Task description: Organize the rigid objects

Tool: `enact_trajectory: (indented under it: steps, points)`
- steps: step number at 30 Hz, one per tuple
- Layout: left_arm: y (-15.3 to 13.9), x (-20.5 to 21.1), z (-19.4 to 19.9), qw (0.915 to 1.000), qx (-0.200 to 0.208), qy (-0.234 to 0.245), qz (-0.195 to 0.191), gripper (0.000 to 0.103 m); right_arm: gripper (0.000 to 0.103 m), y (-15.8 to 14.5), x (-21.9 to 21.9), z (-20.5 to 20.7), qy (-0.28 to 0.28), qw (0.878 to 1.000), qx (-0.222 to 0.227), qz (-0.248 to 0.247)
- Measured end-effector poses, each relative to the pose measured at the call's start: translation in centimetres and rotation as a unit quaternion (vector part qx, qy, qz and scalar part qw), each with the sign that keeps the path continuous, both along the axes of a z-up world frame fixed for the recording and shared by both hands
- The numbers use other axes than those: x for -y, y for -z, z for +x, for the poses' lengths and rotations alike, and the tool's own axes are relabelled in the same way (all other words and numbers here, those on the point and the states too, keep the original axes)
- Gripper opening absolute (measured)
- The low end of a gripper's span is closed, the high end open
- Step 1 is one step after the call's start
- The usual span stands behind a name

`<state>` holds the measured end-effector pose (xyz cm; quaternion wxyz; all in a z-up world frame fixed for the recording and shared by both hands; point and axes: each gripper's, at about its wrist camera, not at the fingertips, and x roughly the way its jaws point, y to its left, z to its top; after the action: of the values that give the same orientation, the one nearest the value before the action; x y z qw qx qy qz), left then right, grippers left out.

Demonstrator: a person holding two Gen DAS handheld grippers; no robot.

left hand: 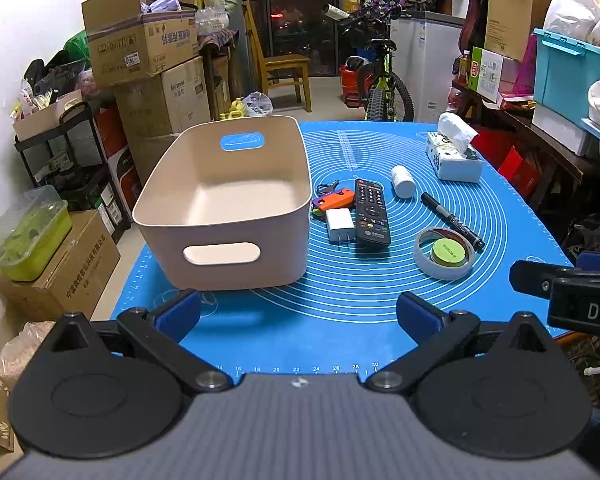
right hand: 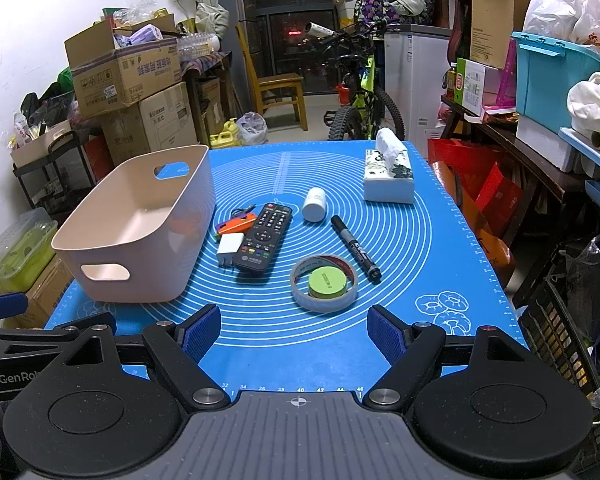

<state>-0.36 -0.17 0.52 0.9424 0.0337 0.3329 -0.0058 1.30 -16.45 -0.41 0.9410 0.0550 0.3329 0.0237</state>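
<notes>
One beige bin (left hand: 224, 200) sat empty at left of centre on the blue mat (left hand: 340, 320). Right of it lay seven loose items: one remote (left hand: 372, 212), charger (left hand: 339, 225), orange toy (left hand: 334, 200), white bottle (left hand: 403, 181), marker (left hand: 452, 221), and tape ring (left hand: 444, 254) (one green tin (left hand: 448, 251) inside). Left gripper (left hand: 298, 316) and right gripper (right hand: 294, 332) both hovered spread, holding nothing.

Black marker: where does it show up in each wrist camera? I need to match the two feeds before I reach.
Left wrist view: the black marker lies right of centre, slanting down to the right, just past the tape roll.
Right wrist view: the black marker lies right of centre, between the remote and the mat's right edge.
Shared landmark: the tape roll ringing a green tin, beside the marker's near end.
</notes>
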Motion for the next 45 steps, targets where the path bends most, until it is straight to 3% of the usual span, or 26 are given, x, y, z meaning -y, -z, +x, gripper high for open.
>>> enact_trajectory:
  steps: [11, 17, 24, 27, 36, 42, 45]
  points:
    - [-0.1, -0.3, 0.1, 1.0000, 0.001, 0.000, -0.001, 0.103, 0.083, -0.1, 0.0, 0.0, 0.000, 1.000, 0.000, 0.000]
    - [-0.3, -1.1, 0.7, 0.9999, -0.008, -0.002, -0.012, 0.102, 0.083, 0.5, 0.4, 0.1, 0.001, 1.000, 0.001, 0.007]
    - [-1.9, -3.4, 2.8, 0.9989, -0.010, 0.013, -0.044, 0.101, 0.083, -1.3, 0.2, 1.4, -0.007, 1.000, 0.025, 0.005]
    - [-2.5, -4.7, 4.6, 0.9977, -0.019, 0.015, -0.063, 0.101, 0.083, -2.1, 0.4, 2.8, -0.013, 0.999, 0.032, 0.003]
    - [-3.9, -8.8, 10.5, 0.9979, -0.013, -0.051, -0.037, 0.101, 0.083, -4.0, 1.3, 9.7, -0.025, 0.998, 0.050, 0.000]
    - [-3.7, -11.4, 14.7, 0.9971, -0.028, -0.068, -0.018, 0.101, 0.083, -3.6, 1.2, 14.7, -0.047, 0.997, 0.049, -0.028]
    - [-2.7, -12.7, 16.7, 0.9952, -0.045, -0.080, -0.033, 0.101, 0.083, -2.9, 1.4, 17.0, -0.048, 0.997, 0.044, -0.027]
